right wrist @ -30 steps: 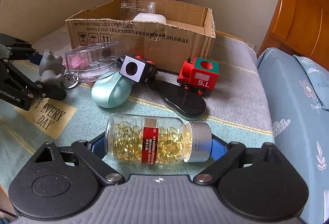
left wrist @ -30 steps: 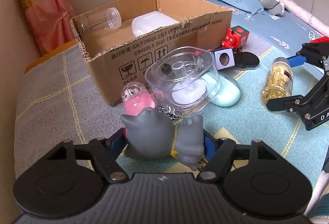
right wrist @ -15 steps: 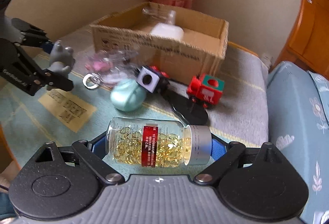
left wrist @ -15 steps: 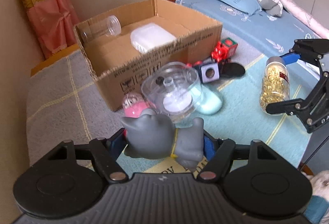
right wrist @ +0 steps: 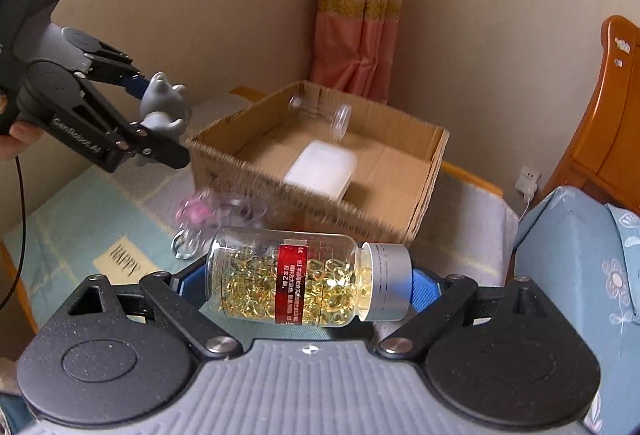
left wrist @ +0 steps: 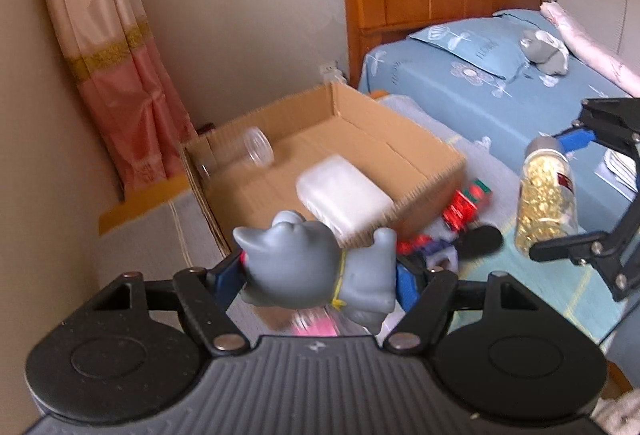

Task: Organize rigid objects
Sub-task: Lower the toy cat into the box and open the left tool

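Note:
My left gripper (left wrist: pixel 320 271) is shut on a grey cat figure (left wrist: pixel 316 267) and holds it in the air in front of the open cardboard box (left wrist: pixel 424 151). In the right wrist view the left gripper (right wrist: pixel 160 115) and the cat figure (right wrist: pixel 164 103) are at the left of the box (right wrist: pixel 428 195). My right gripper (right wrist: pixel 304 283) is shut on a clear bottle of yellow capsules (right wrist: pixel 304 279) with a silver cap, held sideways above the table. It also shows in the left wrist view (left wrist: pixel 546 195), right of the box.
The box holds a white plastic case (right wrist: pixel 324 167) and a clear jar (right wrist: pixel 320 113). On the table lie a red toy train (left wrist: pixel 464 201), a black flat object (left wrist: pixel 480 239), a pink toy in a clear container (right wrist: pixel 200 211) and a key ring (right wrist: pixel 182 245). A bed (left wrist: pixel 500 83) is at the right.
Both grippers have risen with their objects and moved toward the box. The table objects now sit lower in both views.

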A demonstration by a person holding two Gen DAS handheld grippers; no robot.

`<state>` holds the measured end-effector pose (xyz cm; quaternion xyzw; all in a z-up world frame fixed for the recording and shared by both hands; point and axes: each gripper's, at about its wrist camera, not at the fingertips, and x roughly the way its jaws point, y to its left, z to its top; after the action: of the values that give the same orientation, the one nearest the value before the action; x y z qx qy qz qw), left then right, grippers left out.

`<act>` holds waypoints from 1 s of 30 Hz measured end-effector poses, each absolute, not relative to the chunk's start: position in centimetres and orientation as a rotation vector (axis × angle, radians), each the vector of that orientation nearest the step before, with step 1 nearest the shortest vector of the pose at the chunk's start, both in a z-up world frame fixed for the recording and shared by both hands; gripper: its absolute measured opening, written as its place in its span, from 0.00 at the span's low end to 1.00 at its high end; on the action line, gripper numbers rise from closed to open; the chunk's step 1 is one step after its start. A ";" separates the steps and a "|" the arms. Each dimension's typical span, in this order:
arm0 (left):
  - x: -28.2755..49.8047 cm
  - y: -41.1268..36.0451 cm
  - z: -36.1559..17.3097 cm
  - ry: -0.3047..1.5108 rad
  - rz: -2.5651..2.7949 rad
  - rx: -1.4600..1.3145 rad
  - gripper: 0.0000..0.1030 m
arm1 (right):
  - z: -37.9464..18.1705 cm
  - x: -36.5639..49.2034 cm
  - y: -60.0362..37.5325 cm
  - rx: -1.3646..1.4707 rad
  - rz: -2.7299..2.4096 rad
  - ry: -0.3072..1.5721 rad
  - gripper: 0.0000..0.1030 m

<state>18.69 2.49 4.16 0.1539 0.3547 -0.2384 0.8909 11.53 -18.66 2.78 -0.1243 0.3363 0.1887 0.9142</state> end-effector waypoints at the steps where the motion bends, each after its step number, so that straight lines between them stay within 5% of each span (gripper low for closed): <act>1: 19.4 2.4 4.2 0.737 -0.489 0.319 0.71 | 2.9 11.9 -18.7 -0.255 0.386 0.688 0.94; 11: 24.4 1.2 3.2 0.752 -0.438 0.323 0.72 | 4.6 14.8 -19.4 -0.238 0.365 0.651 0.94; 13: 24.9 1.2 3.0 0.763 -0.436 0.314 0.75 | 4.7 15.2 -19.4 -0.241 0.363 0.647 0.94; 15: 25.2 1.3 2.6 0.771 -0.433 0.300 0.94 | 4.8 15.6 -19.5 -0.243 0.360 0.645 0.94; 30: 21.3 2.6 2.7 0.774 -0.384 0.257 0.95 | 4.5 18.5 -19.6 -0.214 0.361 0.663 0.94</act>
<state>21.26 2.56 2.67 0.1244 0.3740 -0.1857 0.9001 18.50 -19.62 4.53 -0.1044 0.3231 0.1757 0.9240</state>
